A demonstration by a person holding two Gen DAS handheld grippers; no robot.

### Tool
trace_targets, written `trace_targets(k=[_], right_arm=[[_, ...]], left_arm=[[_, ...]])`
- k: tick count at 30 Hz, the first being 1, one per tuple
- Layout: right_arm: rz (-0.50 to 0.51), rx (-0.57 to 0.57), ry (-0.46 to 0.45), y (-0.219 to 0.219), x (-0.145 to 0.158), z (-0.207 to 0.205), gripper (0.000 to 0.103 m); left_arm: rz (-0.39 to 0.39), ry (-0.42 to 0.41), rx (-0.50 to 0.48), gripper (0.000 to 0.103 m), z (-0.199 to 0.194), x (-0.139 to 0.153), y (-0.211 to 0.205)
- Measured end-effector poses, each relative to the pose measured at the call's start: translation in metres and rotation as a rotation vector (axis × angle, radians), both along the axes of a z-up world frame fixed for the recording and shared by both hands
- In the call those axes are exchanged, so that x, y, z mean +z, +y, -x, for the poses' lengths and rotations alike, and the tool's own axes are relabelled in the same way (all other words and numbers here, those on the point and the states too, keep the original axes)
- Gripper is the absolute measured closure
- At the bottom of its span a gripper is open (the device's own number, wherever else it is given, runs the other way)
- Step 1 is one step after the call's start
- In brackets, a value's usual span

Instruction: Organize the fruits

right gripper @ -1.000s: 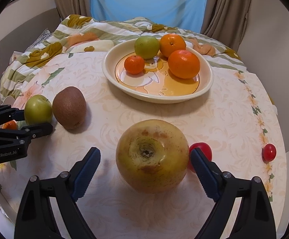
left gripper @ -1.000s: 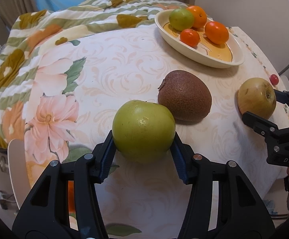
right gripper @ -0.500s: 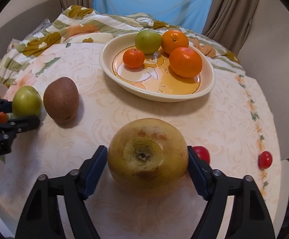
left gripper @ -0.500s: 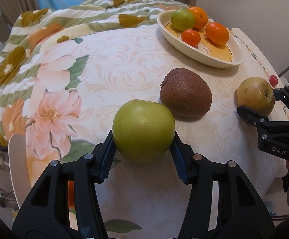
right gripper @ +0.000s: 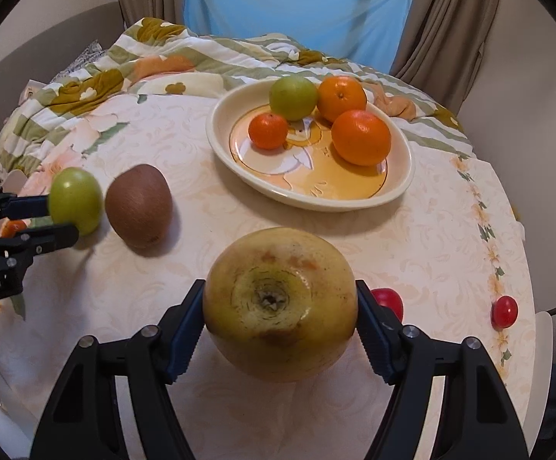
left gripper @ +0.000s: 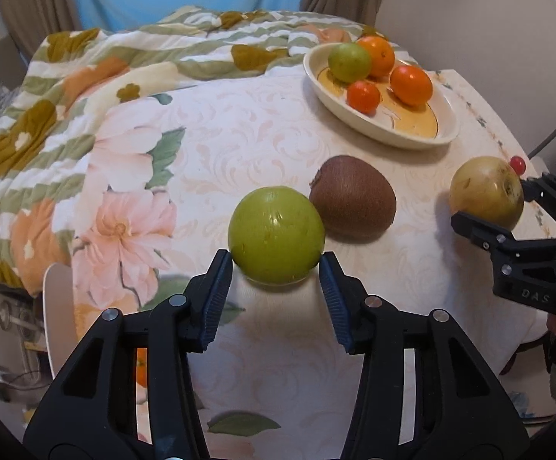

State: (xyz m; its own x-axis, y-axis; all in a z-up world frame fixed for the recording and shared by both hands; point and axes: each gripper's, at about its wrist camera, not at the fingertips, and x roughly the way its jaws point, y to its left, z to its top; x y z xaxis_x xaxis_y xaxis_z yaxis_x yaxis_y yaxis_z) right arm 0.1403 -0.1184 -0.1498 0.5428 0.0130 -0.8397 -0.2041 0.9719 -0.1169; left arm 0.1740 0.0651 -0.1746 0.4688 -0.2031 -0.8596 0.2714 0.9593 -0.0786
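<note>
Left wrist view: the green apple [left gripper: 276,234] is pinched between the blue pads of the left gripper [left gripper: 276,272], and a shadow can be seen on the tablecloth [left gripper: 239,145] underneath it; a brown kiwi [left gripper: 353,198] is parked just to its right on the cloth, whether they touch can't be told. Over at the right edge, the yellowish apple [left gripper: 486,192] is clamped by the right gripper [left gripper: 496,207]. Right wrist view: that same yellowish apple [right gripper: 280,304] is squeezed on both sides by the right gripper [right gripper: 280,318], stem end facing the camera; a cherry tomato [right gripper: 388,301] is tucked just behind the right finger, another cherry tomato [right gripper: 504,311] sits near the table's right edge. Farther back, the cream dish [right gripper: 400,191] is loaded with three oranges and one green apple.
</note>
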Motion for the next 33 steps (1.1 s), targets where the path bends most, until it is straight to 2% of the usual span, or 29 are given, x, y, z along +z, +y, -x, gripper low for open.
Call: trace_targets(k=[6, 9, 12, 17, 21, 23, 25, 26, 29, 33], right_arm=[[-0.006, -0.021, 0.008, -0.001, 0.004, 0.003, 0.034], [-0.010, -0.031, 0.014, -0.002, 0.004, 0.004, 0.034], [-0.011, -0.038, 0.017, -0.004, 0.003, 0.003, 0.034], [-0.015, -0.050, 0.020, -0.008, 0.003, 0.002, 0.034], [-0.019, -0.066, 0.022, -0.014, 0.002, -0.001, 0.034], [-0.022, -0.076, 0.025, -0.017, 0.001, -0.002, 0.034], [-0.027, -0.082, 0.026, -0.019, 0.001, -0.003, 0.034], [-0.028, -0.085, 0.026, -0.020, 0.001, -0.003, 0.034], [-0.030, -0.092, 0.028, -0.023, 0.001, -0.006, 0.034], [-0.040, -0.102, 0.034, -0.026, 0.000, -0.009, 0.034]], left_arm=[[0.014, -0.007, 0.004, 0.048, -0.006, 0.000, -0.001], [0.021, 0.010, 0.001, 0.044, -0.011, -0.003, -0.003], [0.009, 0.053, 0.004, 0.042, -0.020, -0.014, -0.005], [-0.050, 0.057, 0.001, 0.041, -0.029, -0.022, -0.014], [-0.061, 0.064, -0.016, 0.041, -0.035, -0.025, -0.017], [-0.064, 0.066, -0.035, 0.034, -0.036, -0.025, -0.019], [-0.066, 0.069, -0.037, 0.003, -0.035, -0.025, -0.019], [-0.062, 0.068, -0.033, 0.000, -0.034, -0.025, -0.018], [-0.040, 0.079, -0.023, 0.000, -0.033, -0.025, -0.015], [-0.048, 0.073, 0.000, 0.000, -0.033, -0.020, -0.008]])
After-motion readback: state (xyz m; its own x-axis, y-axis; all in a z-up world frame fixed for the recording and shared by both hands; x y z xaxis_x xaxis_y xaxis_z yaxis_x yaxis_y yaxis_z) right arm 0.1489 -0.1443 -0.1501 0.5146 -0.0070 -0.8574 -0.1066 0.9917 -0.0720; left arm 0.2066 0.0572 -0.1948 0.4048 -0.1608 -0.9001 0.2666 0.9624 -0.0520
